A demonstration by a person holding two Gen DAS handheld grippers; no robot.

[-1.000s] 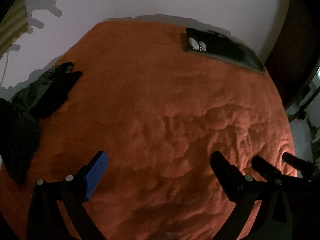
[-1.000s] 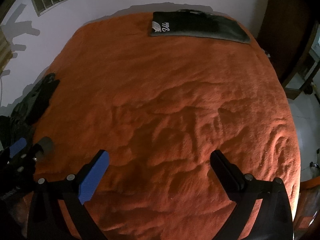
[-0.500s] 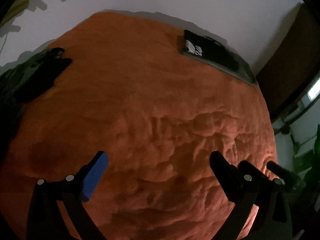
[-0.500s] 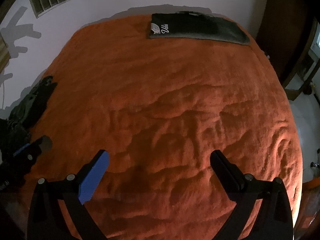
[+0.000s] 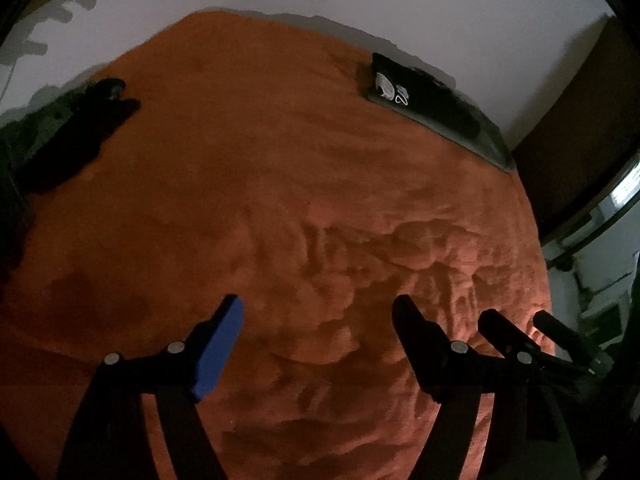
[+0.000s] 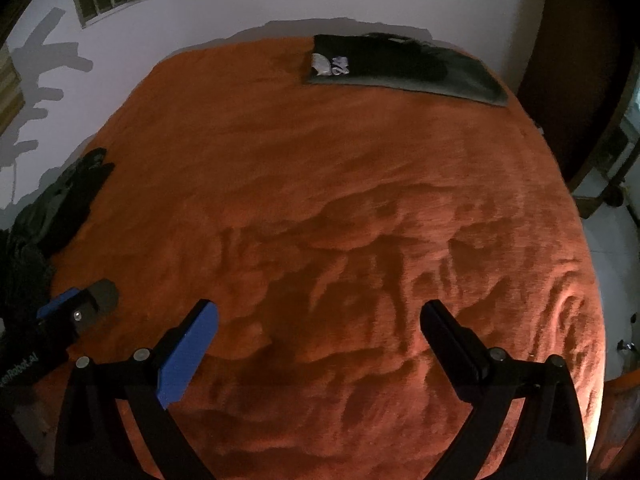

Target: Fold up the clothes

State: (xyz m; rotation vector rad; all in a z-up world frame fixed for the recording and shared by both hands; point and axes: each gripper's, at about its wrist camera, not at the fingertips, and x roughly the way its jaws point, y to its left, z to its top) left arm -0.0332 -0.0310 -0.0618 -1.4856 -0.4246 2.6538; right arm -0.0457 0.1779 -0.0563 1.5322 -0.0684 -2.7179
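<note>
Clothes: one folded shirt (image 6: pixel 404 66) lies flat, upper right; a crumpled pile (image 6: pixel 56 208) waits at left. Both tongs, left (image 5: pixel 318 320) and right (image 6: pixel 320 322), gape wide, holding nothing.

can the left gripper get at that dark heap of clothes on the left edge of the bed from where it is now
Probably yes. The left gripper is open and empty above the orange blanket, and the crumpled dark clothes lie off to its left with only bare blanket between. It would have to swing left and come down.

Orange blanket (image 6: pixel 320 184); black folded shirt (image 6: pixel 400 66), white print.
</note>
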